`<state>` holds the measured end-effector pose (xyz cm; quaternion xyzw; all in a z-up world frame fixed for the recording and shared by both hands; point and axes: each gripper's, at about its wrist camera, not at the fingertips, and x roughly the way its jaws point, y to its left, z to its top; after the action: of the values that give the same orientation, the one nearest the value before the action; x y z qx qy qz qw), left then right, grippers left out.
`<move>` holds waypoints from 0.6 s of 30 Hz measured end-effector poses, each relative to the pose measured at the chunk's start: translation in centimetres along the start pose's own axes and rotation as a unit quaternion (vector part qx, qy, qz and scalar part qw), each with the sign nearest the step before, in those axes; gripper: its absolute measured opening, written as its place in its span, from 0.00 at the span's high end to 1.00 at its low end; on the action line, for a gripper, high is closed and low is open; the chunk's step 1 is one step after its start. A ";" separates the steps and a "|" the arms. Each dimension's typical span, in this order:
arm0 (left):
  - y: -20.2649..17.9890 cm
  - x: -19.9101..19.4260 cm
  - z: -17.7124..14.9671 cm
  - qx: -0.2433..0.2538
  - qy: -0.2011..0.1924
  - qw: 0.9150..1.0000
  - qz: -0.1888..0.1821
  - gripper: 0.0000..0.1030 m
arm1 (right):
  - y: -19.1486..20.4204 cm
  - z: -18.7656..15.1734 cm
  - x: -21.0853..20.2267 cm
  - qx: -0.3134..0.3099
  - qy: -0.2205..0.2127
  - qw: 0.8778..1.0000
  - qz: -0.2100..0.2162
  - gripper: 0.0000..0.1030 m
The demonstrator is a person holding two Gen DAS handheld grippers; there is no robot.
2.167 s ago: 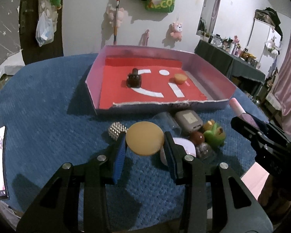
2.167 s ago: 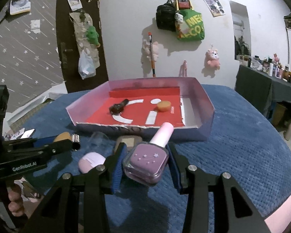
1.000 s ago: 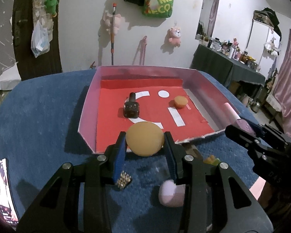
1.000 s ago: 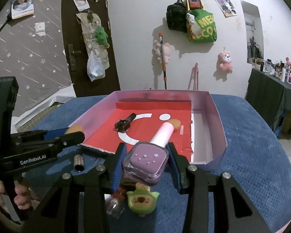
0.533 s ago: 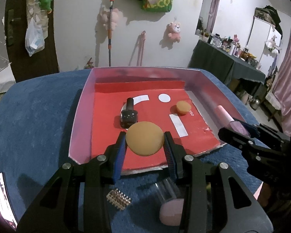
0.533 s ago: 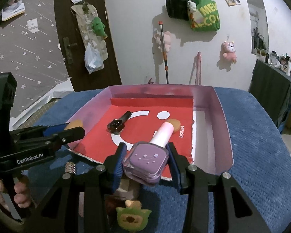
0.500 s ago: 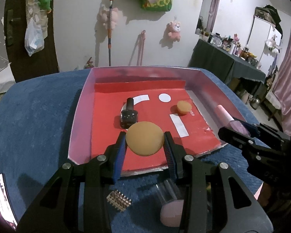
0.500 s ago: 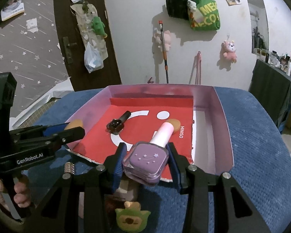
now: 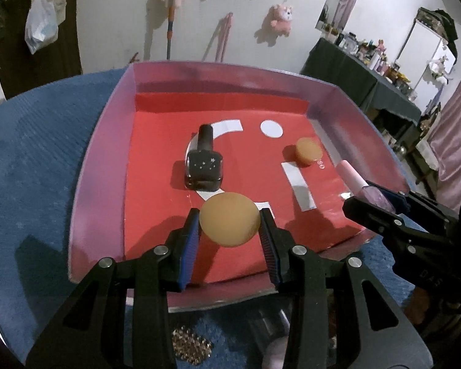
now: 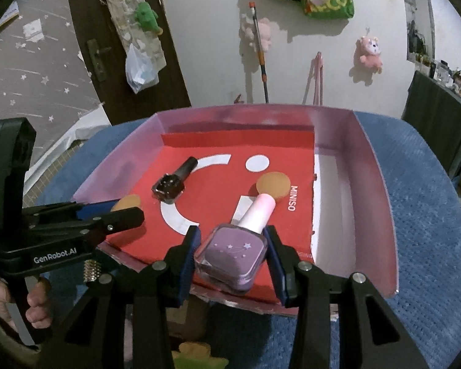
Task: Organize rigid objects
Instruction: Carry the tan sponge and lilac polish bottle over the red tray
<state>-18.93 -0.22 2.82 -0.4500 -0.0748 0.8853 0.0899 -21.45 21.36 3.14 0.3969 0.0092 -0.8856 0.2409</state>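
Left wrist view: the left gripper [image 9: 229, 224] is clamped tight on a tan disc [image 9: 229, 220], which hangs over the near edge of the red-floored tray [image 9: 101, 141]. At the tray's right edge the right gripper [image 10: 230, 253] pinches a purple nail polish bottle [image 10: 232, 253] by its square body, its pink cap [image 10: 260, 210] pointing toward the tray's far wall. Already lying on the tray floor are a black nail polish bottle [image 9: 204, 161] near the middle and a small tan disc [image 9: 308, 151] toward the right wall. A studded silver piece [image 9: 190, 346] sits on the blue cloth [image 9: 30, 160] off the near edge.

Both loads look ready to be set down. I would lower each one until it is just above the red floor before letting go, the disc in the bare patch at the near left, well apart from the black bottle, and the purple bottle near the right side, short of the small disc, so nothing rolls or knocks its neighbour.
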 end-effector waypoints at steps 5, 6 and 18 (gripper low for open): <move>0.2 1.3 0.1 -0.003 0.020 1.000 -0.001 0.65 | -0.1 0.1 1.5 -0.002 0.026 1.000 0.006 0.56; 0.3 1.6 0.2 -0.005 0.025 1.000 -0.002 0.65 | -0.1 0.2 1.7 -0.002 0.030 1.000 0.007 0.56; 0.6 3.2 1.3 -0.011 0.046 0.999 0.001 0.65 | -0.4 1.6 4.4 -0.001 0.062 0.998 0.011 0.56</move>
<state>-21.93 -0.09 0.94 -0.4912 -0.0796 0.8629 0.0877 -25.23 19.59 1.04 0.4506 0.0202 -0.8568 0.2499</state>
